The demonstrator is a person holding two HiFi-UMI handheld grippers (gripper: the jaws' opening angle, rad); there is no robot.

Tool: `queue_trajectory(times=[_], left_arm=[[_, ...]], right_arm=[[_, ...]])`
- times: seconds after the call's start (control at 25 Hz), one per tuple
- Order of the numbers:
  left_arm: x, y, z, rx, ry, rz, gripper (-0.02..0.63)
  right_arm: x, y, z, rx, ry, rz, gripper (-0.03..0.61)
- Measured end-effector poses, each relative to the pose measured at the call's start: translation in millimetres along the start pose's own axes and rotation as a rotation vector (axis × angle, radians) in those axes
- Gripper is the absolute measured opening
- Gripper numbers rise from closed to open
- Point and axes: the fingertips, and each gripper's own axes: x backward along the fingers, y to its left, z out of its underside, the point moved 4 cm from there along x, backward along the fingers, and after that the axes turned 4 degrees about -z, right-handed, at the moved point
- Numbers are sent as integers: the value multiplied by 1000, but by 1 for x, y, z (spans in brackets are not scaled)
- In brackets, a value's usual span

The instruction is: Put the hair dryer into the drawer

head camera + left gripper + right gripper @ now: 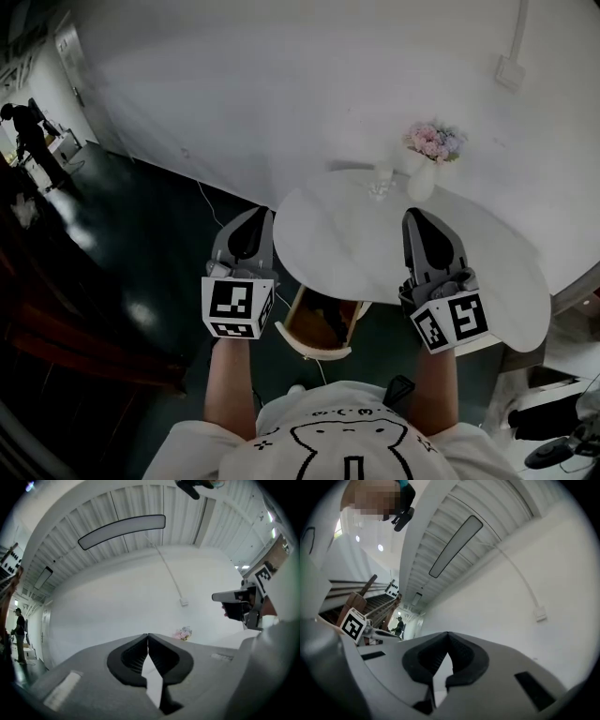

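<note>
— Two grippers are noted, both held up ahead of the person at the near side of a round white table [356, 234]. Jaw state?
— Left gripper [148, 635]: the jaws are seen pressed together at the tips, with nothing held between them. Right gripper [448, 633]: likewise closed tip to tip, nothing gripped.
— Task item located?
— Not with certainty. A wooden drawer [312, 352] is seen pulled out under the table's near edge, between the two forearms. A dark shape is lying inside it and is taken for the hair dryer [328, 317], though no detail can be made out.
— Tabletop?
— A white vase [422, 181] with pink and pale flowers [434, 141] is stood at the far side, close to the wall. A small clear vessel [382, 178] is set just beside it, to the left.
— Surroundings?
— A white wall is recorded behind the table, with a switch box [509, 72] mounted on it and a conduit run upward. Dark floor is noted at left. A person [28, 131] is seen standing well apart, at the far left.
</note>
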Motion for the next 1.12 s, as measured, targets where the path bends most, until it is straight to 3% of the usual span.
queue_trajectory(times=[0.24, 0.44, 1.12], left_arm=[[2, 16, -21, -22, -43, -34, 15], [6, 21, -33, -37, -71, -46, 15], [11, 23, -47, -62, -108, -51, 15]], right_arm=[[11, -20, -22, 143, 53, 109, -2], [18, -30, -19, 141, 112, 188, -2], [20, -21, -28, 176, 110, 151, -2]])
